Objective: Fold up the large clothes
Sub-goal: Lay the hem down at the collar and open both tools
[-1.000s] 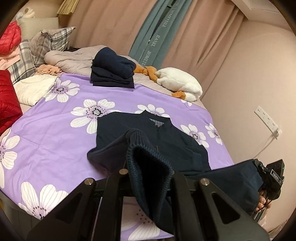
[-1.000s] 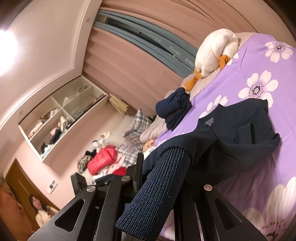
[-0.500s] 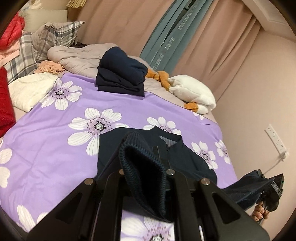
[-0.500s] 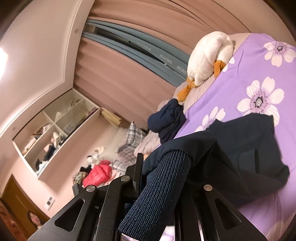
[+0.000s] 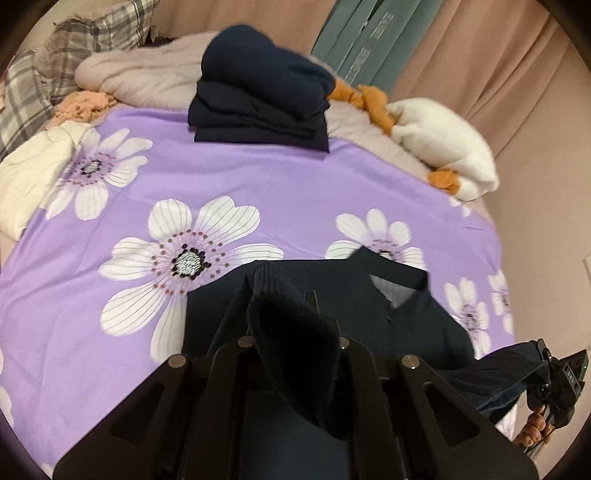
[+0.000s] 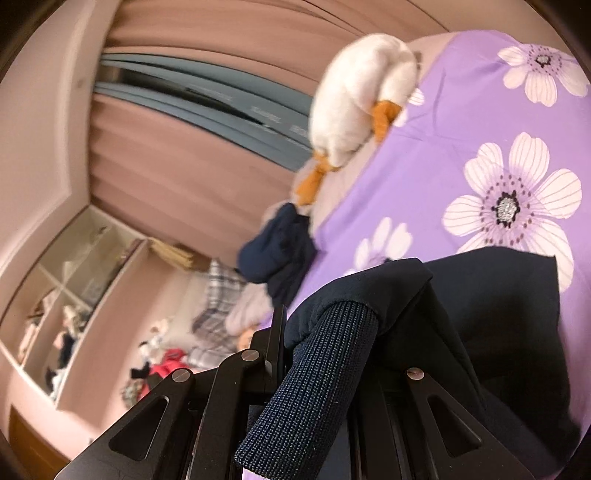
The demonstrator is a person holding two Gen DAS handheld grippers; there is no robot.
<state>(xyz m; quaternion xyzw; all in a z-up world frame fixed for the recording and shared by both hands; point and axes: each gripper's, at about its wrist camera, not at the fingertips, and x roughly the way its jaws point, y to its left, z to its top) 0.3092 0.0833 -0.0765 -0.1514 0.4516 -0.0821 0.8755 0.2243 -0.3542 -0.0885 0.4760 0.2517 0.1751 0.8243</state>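
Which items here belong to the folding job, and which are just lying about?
In use:
- navy jacket, a ribbed cuff clamped in each gripper
- left gripper
- right gripper
- purple floral sheet

Lying about:
- folded navy pile
- white plush duck
- plaid pillow
- cream quilt

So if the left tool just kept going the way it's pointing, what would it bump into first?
Probably the navy jacket spread on the purple flowered sheet. The left tool, shut on a ribbed cuff, points down at the jacket's body below its collar. Depth is hard to judge.
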